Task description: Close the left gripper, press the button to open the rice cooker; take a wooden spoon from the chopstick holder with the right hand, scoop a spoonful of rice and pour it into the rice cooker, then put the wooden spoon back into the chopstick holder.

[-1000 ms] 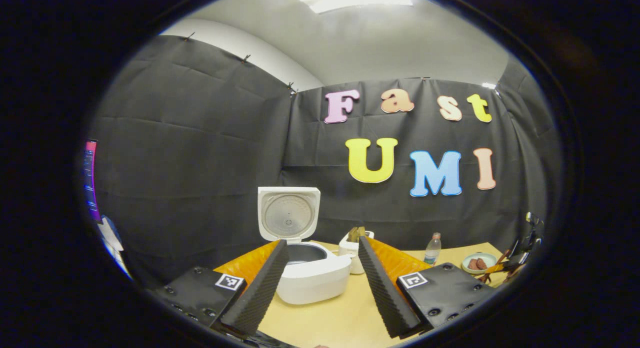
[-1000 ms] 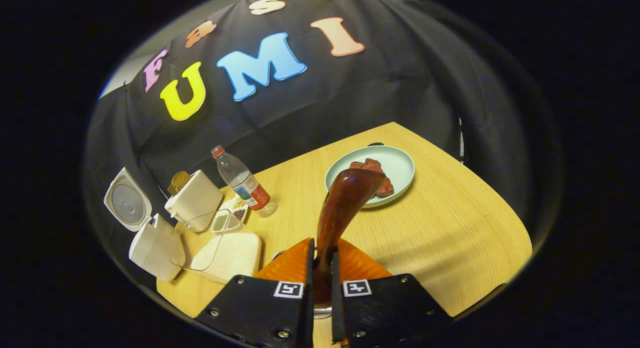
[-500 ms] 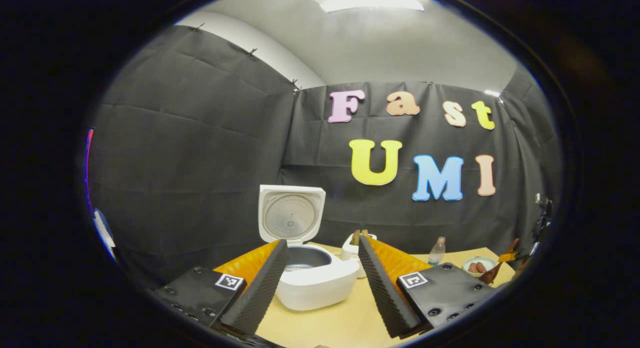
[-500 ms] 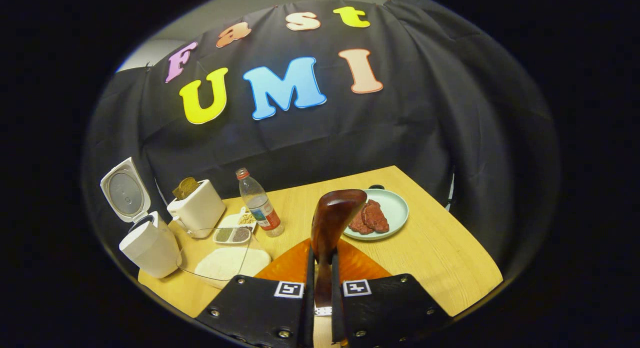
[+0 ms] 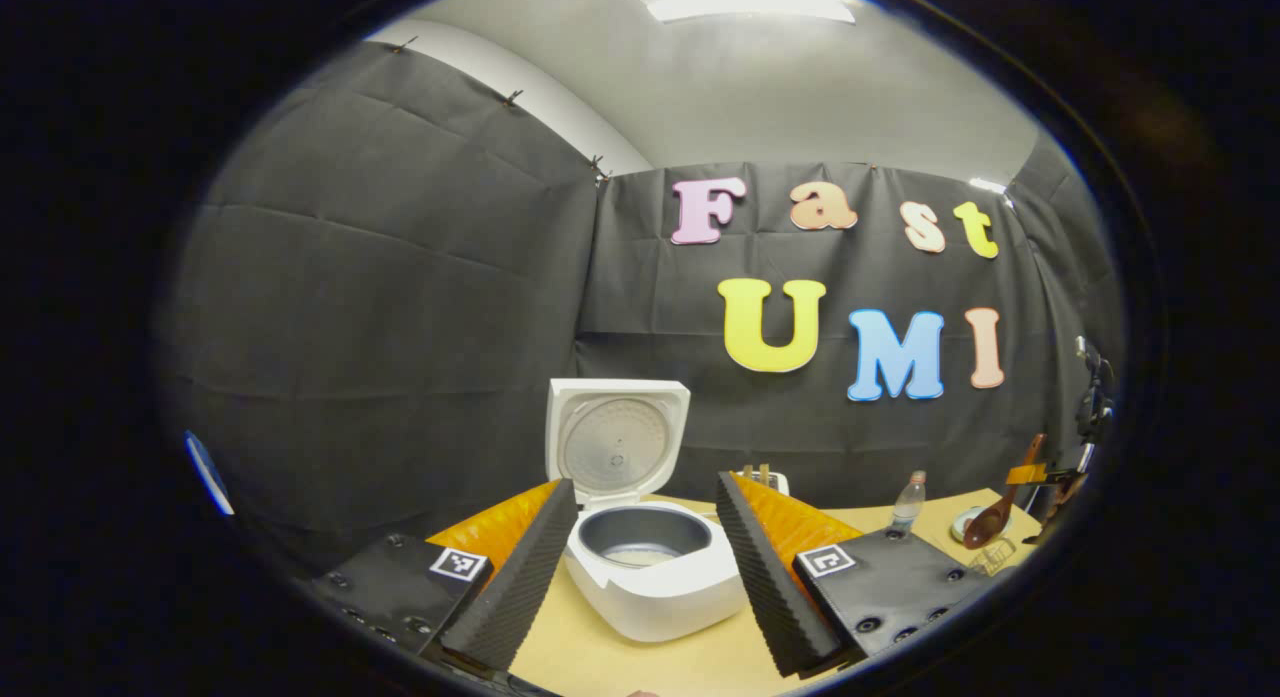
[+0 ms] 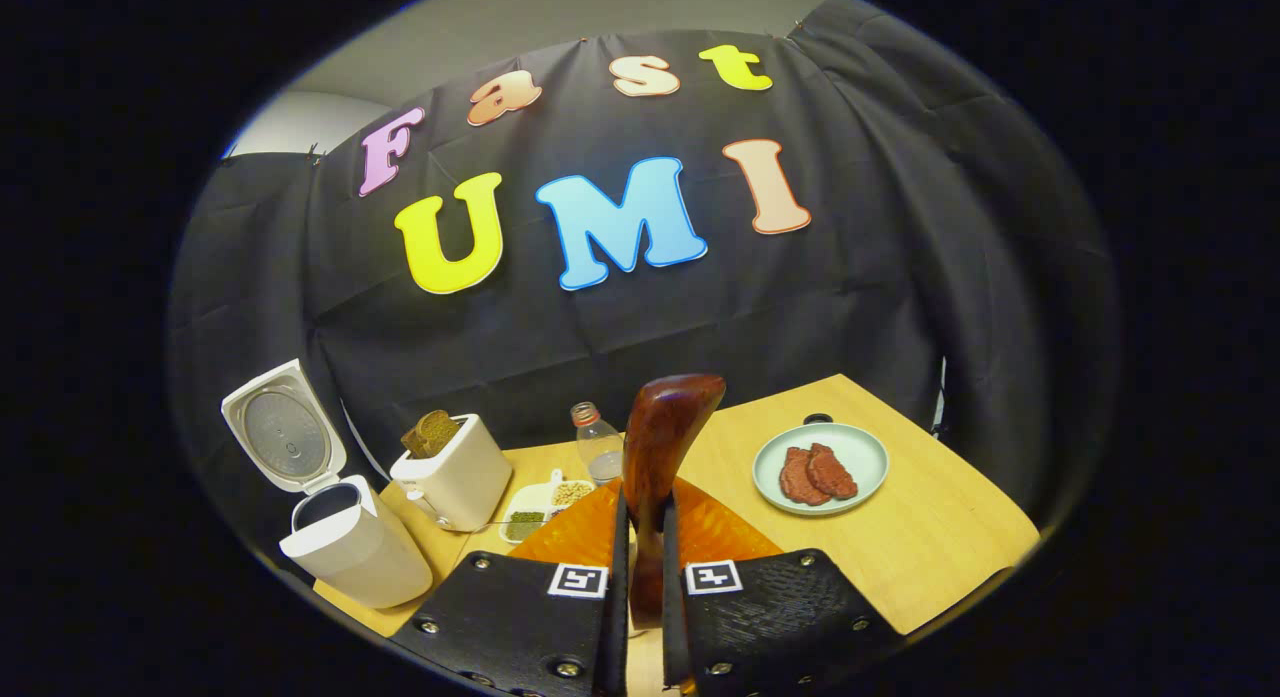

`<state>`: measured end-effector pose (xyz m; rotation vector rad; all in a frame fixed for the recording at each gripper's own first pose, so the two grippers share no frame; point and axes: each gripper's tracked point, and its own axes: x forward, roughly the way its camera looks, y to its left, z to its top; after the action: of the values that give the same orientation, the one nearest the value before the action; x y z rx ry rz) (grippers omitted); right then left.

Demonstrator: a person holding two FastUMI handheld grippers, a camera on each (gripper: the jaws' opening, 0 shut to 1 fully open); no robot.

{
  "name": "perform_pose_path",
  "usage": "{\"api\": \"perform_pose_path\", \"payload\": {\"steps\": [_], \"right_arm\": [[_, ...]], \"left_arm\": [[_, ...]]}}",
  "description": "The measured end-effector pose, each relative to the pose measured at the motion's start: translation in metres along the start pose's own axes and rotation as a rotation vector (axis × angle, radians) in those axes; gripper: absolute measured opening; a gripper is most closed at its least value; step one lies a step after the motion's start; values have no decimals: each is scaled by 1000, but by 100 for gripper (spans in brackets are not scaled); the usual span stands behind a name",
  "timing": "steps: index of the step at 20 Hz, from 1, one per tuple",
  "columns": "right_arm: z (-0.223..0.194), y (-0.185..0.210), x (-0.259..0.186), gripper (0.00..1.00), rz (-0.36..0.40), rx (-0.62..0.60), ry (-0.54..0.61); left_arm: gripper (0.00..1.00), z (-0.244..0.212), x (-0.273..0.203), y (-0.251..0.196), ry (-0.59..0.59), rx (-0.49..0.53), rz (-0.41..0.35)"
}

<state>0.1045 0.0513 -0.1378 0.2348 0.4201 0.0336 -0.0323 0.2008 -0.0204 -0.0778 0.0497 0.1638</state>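
The right gripper [image 6: 640, 567] clamps the wooden spoon [image 6: 660, 447] upright — bowl topmost. The chopstick holder [image 6: 455, 482], just right of the open rice cooker [image 6: 345, 547], lies to its left. The left gripper [image 5: 640, 567] gapes wide — empty.

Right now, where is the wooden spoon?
The wooden spoon is clamped upright in the right gripper, bowl up, above the table. In the right gripper view the water bottle stands just to its left and the plate to its right.
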Motion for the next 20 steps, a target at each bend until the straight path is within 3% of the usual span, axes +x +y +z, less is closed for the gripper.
{"api": "perform_pose_path", "payload": {"steps": [5,15,20], "right_arm": [[-25,43,41,14,18,-4,24],[-102,68,108,14,-87,-56,109],[-128,110,103,14,3,-96,124]], "left_arm": [[95,-7,10,38,13,14,23],[97,-21,12,93,46,44,75],[96,-25,10,101,54,30,99]]}}
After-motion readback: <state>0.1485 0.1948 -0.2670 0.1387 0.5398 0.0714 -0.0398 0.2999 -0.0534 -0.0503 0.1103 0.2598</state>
